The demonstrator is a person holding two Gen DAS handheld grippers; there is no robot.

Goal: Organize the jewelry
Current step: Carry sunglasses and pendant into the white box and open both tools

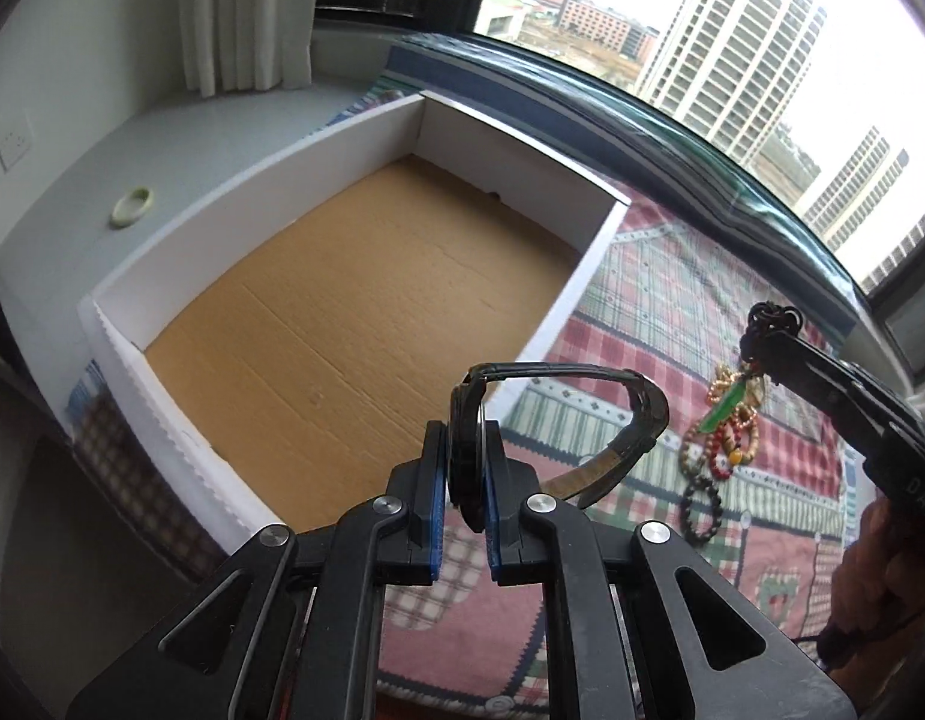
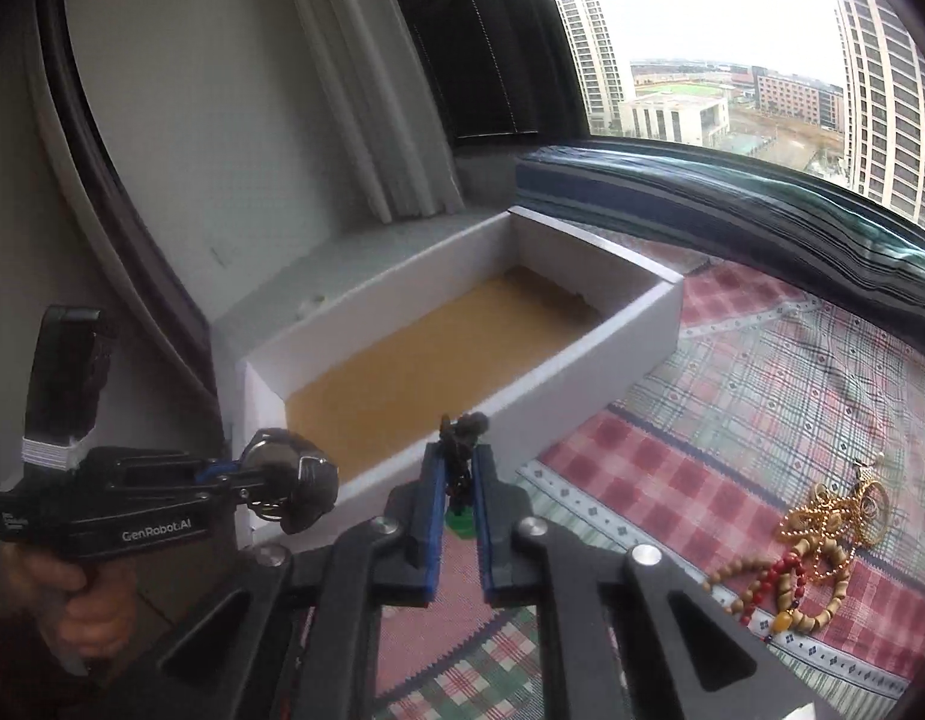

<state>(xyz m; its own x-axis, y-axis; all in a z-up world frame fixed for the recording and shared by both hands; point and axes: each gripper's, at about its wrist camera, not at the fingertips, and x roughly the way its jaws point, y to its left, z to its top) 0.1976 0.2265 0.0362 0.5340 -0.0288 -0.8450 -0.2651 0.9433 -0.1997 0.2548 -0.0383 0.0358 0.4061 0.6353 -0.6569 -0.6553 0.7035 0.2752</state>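
My left gripper (image 1: 467, 444) is shut on a black wristwatch (image 1: 558, 420), held above the near right corner of a white box (image 1: 318, 156) with a brown cardboard floor. It also shows in the right wrist view (image 2: 282, 474), watch (image 2: 306, 486) in its tips. My right gripper (image 2: 458, 468) is shut on a black knotted cord with a green pendant (image 2: 459, 519) hanging below. In the left wrist view it (image 1: 768, 330) holds that pendant (image 1: 729, 408) above a pile of bead bracelets and gold chains (image 1: 720, 456). The pile also shows in the right wrist view (image 2: 822, 558).
The white box (image 2: 582, 372) stands on a plaid quilt (image 1: 672, 276) by a window sill (image 2: 702, 198). A pale green bangle (image 1: 131, 206) lies on the grey ledge left of the box. White curtains (image 1: 246, 12) hang behind it.
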